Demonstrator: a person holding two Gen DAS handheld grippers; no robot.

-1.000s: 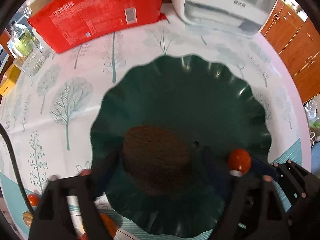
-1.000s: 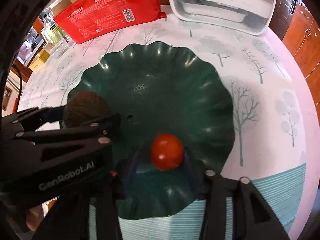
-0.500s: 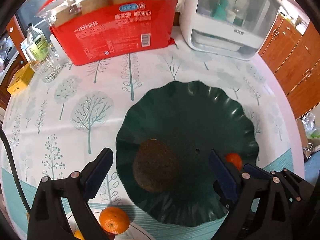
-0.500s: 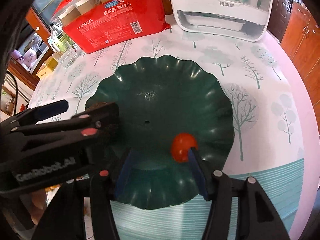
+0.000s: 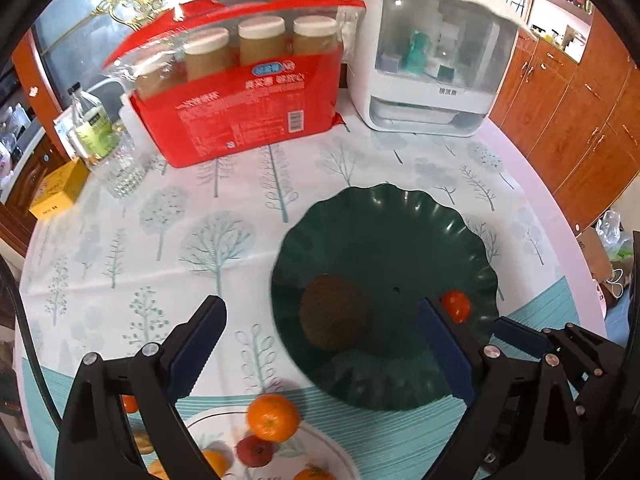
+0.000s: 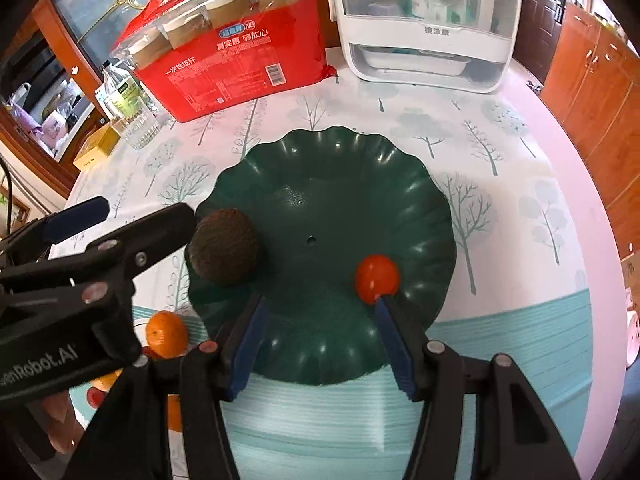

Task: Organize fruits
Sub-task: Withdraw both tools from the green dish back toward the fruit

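Both empty: left hand-held gripper (image 5: 320,344) and right hand-held gripper (image 6: 320,320) spread apart. Kiwi (image 5: 334,312), tomato (image 6: 377,278) sit in green dish (image 6: 400,168). Next, drop onto the orange (image 5: 273,417) (white plate (image 5: 320,446), near bench edge), centre it, close gently.

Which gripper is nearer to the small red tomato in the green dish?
Right. The right gripper has one fingertip beside the tomato; the left gripper is open around the brown fruit.

White plate (image 5: 336,450): cut off by bottom edge; its fruits partly hidden behind left tongs (image 5: 320,344). Red pack (image 5: 240,112) print: blurred.
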